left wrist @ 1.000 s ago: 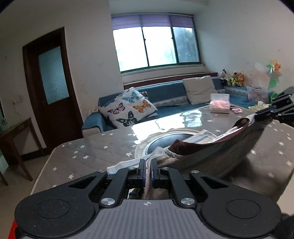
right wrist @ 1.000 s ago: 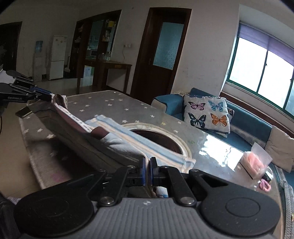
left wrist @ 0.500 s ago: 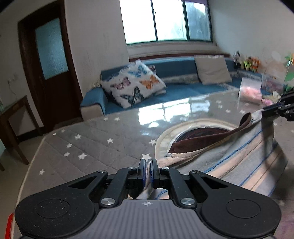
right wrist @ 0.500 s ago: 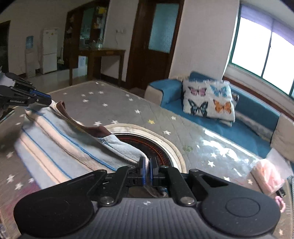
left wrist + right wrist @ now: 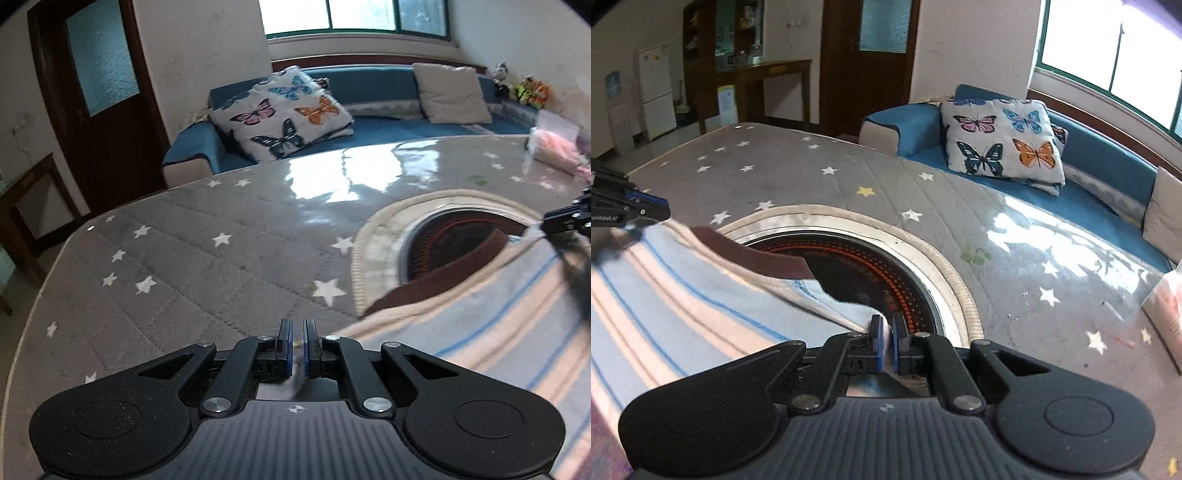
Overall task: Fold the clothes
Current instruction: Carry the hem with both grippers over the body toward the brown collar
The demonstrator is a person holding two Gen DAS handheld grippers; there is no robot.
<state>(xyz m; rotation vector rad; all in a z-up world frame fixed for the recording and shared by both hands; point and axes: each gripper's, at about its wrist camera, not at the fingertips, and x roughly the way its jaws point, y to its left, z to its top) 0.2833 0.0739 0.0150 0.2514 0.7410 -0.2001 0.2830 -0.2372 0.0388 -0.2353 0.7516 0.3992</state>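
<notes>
- Two grippers are angling down toward a grey star-patterned table (image 5: 177,266), each pinching one end of a striped garment (image 5: 491,332).
- Nearest its own camera, the left gripper (image 5: 297,345) is closing its blue-edged fingers (image 5: 285,343) on a thin bit of pale cloth; the jaws are standing almost together.
- Likewise, the right gripper (image 5: 885,343) is clamping the pale blue edge of the same garment (image 5: 665,295), jaws nearly touching.
- Between them the garment is lying spread on the near part of the table, its dark brown collar band (image 5: 454,273) curving across the edge of a round inset burner (image 5: 871,273) in the tabletop.
- From the left wrist view, the right gripper (image 5: 567,218) is showing only as a black tip at the right edge, blurred, with its grip point hard to make out.
- From the right wrist view, the left gripper (image 5: 631,210) is cut off at the left edge, and a blurred patch is hiding the cloth under it.
- Much of the garment's near side is running out of both pictures behind the gripper bodies.
- Only the right wrist view is showing a white fridge (image 5: 657,92) and a wooden side table (image 5: 764,74) far left.
- Only the left wrist view is showing stuffed toys (image 5: 524,86) on the far end of a blue sofa (image 5: 388,96); a butterfly cushion (image 5: 280,110) is appearing in both.
</notes>
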